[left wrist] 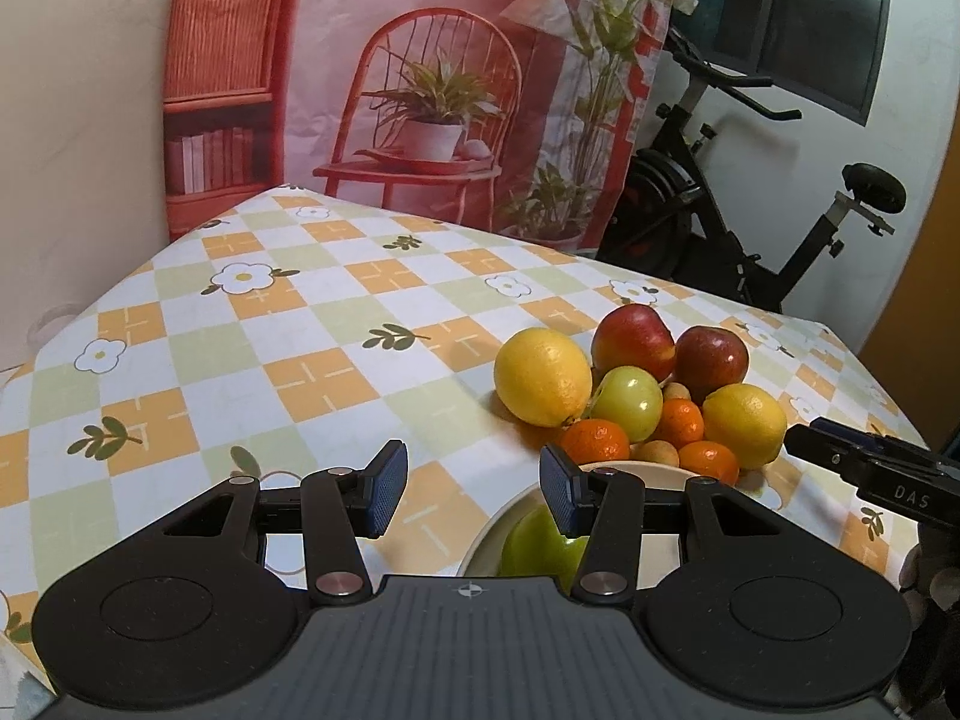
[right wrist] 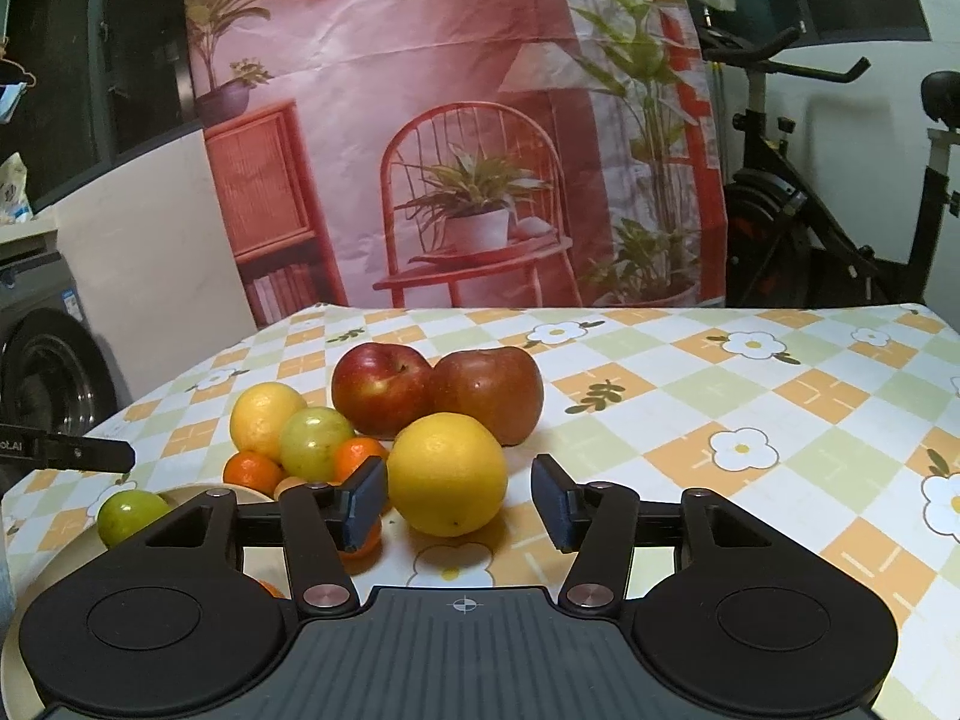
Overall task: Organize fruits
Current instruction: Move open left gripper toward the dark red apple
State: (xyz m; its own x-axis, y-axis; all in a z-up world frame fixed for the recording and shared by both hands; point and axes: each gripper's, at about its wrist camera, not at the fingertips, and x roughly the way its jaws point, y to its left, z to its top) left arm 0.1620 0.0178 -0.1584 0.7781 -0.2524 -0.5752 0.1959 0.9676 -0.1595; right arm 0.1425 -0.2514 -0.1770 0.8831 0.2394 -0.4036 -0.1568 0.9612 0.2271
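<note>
Fruit pile sits on a table (left wrist: pixel 252 324) covered by a smooth checked cloth of orange, pale green and white squares with printed flowers and leaves.

Materials and shapes, left wrist view: two glossy red apples (left wrist: pixel 636 339) at the 12 o'clock side of the pile, touching each other. Large yellow citrus (left wrist: pixel 543 377), dimpled skin, at 9 o'clock. Second yellow citrus (left wrist: pixel 744 425) at 3 o'clock. Smooth yellow-green round fruit (left wrist: pixel 627 403) in the middle. Small orange mandarins (left wrist: pixel 596 441), matte and pitted, along the 6 o'clock edge, with a few small tan round fruits tucked between them.

Container: cream plate (left wrist: pixel 480 546), round with a shallow rim, just at 6 o'clock of the pile. One green apple (left wrist: pixel 534 546) lies in it, partly hidden by the tool. In the right wrist view part of a mandarin also shows on the plate behind the tool.

Tools: left gripper (left wrist: pixel 474 489) has black arms and blue ribbed pads; jaws stand apart with nothing between them, above the plate's 9 o'clock rim. Right gripper (right wrist: pixel 459 495) also has its jaws apart; the near yellow citrus (right wrist: pixel 447 474) sits between them, resting on the cloth, pads not pressing it.
</note>
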